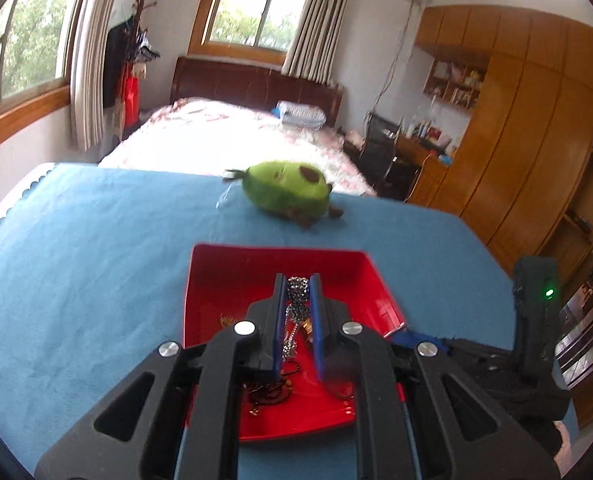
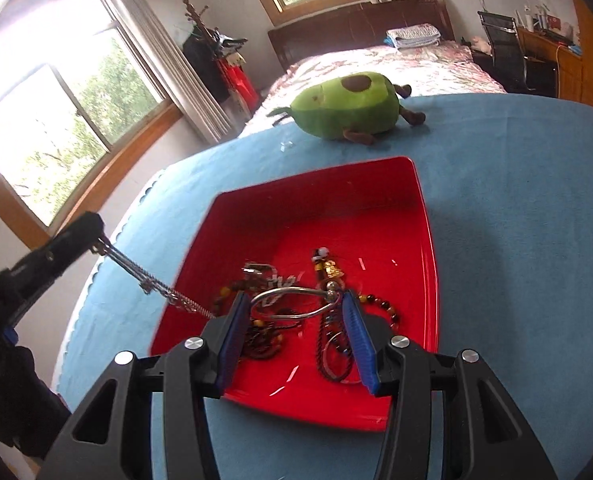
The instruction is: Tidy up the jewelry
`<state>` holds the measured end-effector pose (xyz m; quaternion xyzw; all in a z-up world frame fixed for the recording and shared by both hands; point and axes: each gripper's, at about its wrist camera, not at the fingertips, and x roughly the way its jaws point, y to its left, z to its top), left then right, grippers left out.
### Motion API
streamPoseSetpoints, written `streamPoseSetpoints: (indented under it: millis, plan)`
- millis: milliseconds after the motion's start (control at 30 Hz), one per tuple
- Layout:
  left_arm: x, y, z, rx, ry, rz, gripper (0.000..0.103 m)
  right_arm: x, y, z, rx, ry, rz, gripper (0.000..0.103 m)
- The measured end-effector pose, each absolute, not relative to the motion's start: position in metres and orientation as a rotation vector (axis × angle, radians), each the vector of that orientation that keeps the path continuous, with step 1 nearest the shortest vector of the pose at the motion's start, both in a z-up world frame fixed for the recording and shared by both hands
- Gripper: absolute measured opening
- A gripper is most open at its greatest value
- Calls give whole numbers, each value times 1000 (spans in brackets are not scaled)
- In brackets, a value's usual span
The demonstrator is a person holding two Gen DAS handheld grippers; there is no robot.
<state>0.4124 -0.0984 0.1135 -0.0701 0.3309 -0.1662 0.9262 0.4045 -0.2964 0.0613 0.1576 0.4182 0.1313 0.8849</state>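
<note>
While the left claw (image 1: 296, 312) pinches a silver chain (image 1: 298, 300) taut out of the tangled jewelry (image 2: 280, 320), apparently to free it, the right claw (image 2: 296, 308) clamps a metal bangle (image 2: 296, 304) above the red tray (image 2: 424, 216) near the blue table's (image 2: 516, 200) near edge.

Silver chain (image 1: 296, 312) lifted, beaded jewelry (image 2: 380, 304) in red tray (image 2: 376, 208)

No text, label, brand or number can be read in either view. The only sign is a small green light (image 1: 549, 292), lit on the black gripper body right of the fingers.
</note>
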Motion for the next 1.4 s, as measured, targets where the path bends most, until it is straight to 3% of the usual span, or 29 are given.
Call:
streamPoseSetpoints:
  millis: [300, 400, 433, 600, 667, 1067, 1233, 1400]
  plan:
    - [454, -95, 37, -81, 880, -274, 13, 428, -295, 34, 285, 919, 211, 50]
    - [453, -92, 34, -59, 879, -261, 22, 426, -295, 35, 276, 912, 215, 50]
    - [450, -91, 34, -53, 878, -257, 30, 424, -296, 36, 279, 908, 214, 50]
    - [428, -84, 39, -21, 850, -243, 33, 409, -296, 45, 280, 886, 224, 50]
    - [418, -80, 41, -27, 843, -237, 41, 399, -295, 49, 266, 872, 222, 50]
    - [326, -63, 55, 19, 742, -152, 73, 327, -289, 57, 206, 815, 224, 78]
    - [298, -58, 58, 11, 729, -153, 79, 304, -285, 57, 185, 806, 216, 90]
    - [287, -53, 60, 2, 717, -142, 82, 292, -284, 57, 176, 811, 193, 94]
